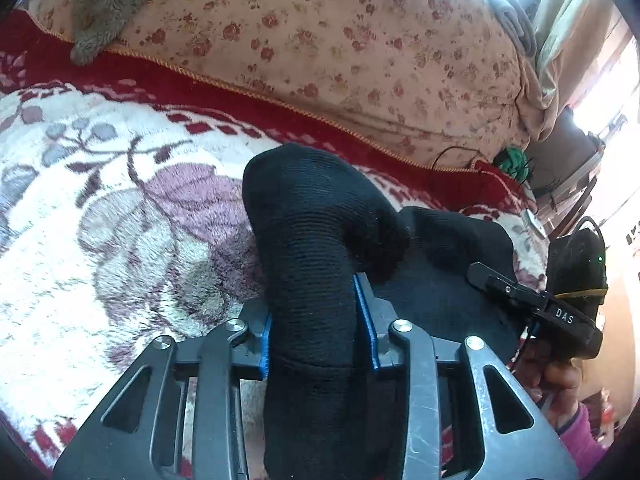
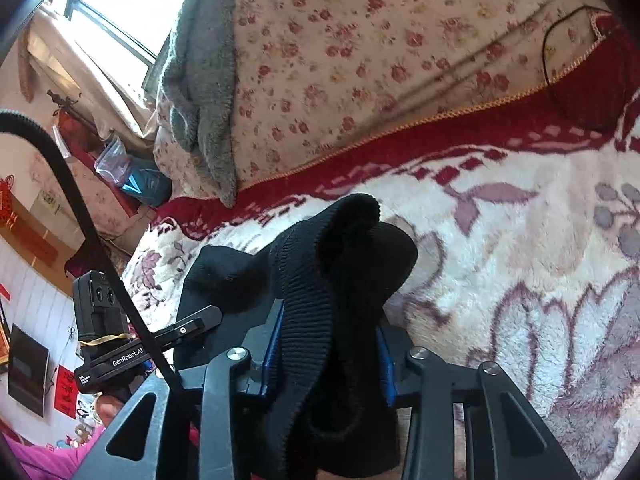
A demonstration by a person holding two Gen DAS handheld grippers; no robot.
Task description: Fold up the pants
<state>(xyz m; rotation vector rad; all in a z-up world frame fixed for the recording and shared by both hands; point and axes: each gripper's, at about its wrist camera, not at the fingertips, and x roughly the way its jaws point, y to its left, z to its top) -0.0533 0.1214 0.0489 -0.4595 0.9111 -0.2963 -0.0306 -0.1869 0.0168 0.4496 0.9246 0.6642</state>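
Black knit pants (image 1: pixel 316 248) are bunched between both grippers above a fluffy floral blanket (image 1: pixel 100 208). My left gripper (image 1: pixel 316 320) is shut on a thick fold of the pants, its blue pads (image 1: pixel 366 312) pressed to each side. My right gripper (image 2: pixel 328 344) is shut on another ribbed bunch of the pants (image 2: pixel 340 272). The right gripper also shows at the right edge of the left wrist view (image 1: pixel 560 308). The left gripper shows at the left of the right wrist view (image 2: pixel 132 344). The rest of the pants lies dark and flat between them (image 1: pixel 440 280).
A flowered quilt (image 1: pixel 340 40) is heaped along the far side of the bed, with a grey fuzzy garment (image 2: pixel 200 80) draped over it. A black cable (image 2: pixel 80 208) crosses the left of the right wrist view. A bright window (image 2: pixel 112 8) lies beyond.
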